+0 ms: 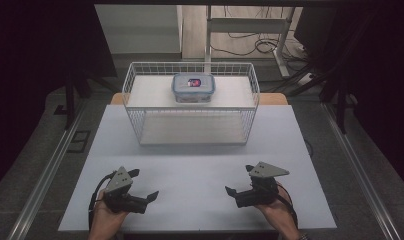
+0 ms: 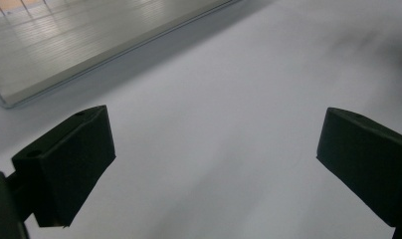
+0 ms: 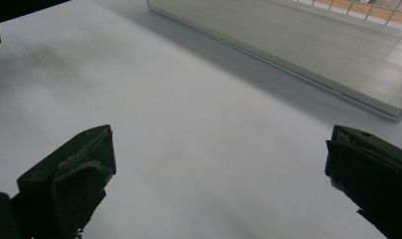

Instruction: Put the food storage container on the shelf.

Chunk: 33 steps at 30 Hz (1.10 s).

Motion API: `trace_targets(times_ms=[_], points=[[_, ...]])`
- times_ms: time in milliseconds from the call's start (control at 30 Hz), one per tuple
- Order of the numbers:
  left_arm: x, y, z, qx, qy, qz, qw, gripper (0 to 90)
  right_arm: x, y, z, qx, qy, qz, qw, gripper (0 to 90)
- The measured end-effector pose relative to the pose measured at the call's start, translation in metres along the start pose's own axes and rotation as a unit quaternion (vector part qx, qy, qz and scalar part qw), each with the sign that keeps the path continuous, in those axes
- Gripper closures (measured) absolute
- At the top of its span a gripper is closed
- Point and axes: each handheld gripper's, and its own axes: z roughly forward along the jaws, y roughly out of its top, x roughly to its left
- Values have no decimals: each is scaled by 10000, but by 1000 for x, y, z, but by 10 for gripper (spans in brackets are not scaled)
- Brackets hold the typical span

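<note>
Both my grippers, left (image 1: 143, 185) and right (image 1: 239, 181), gape wide, empty, near tabletop (image 1: 200, 165) front edge. Lidded box (image 1: 193, 87) atop wire rack (image 1: 190, 105): likely light, stiff, slippery; grip its 2 long sides.

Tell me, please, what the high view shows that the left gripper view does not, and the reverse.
High view alone: the lidded plastic container on the upper shelf of the wire rack, both hands, the right gripper, the floor cables. Left gripper view alone: a close look along the left gripper, its jaws wide apart with nothing between. Shared: the white table and the rack's lower shelf.
</note>
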Motion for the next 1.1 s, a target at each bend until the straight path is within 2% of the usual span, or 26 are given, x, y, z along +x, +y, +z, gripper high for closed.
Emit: trace_targets(times_ms=[267,400,533,700,867,1000,1100], points=[[5,-10,-7,10,116,-107,9999,15,-2,-10,-8,37,-152,1,9999,0],[6,-15,-12,11,213,-99,9997,15,-2,-14,-12,50,-205,-1,9998,0],[7,-21,-17,118,332,-30,9994,13,-4,-19,-17,68,-290,-15,9996,0],[10,-31,-19,301,403,-88,9987,9,-6,-29,-21,144,-388,23,9991,0],[13,-39,-21,415,530,-184,9976,9,-8,-39,-22,300,-445,23,9986,0],[18,-43,-19,523,525,-301,9968,10,-9,-48,-20,507,-564,-31,9971,0],[19,-44,-16,611,491,-350,9963,9,-11,-52,-17,674,-617,22,9958,0]])
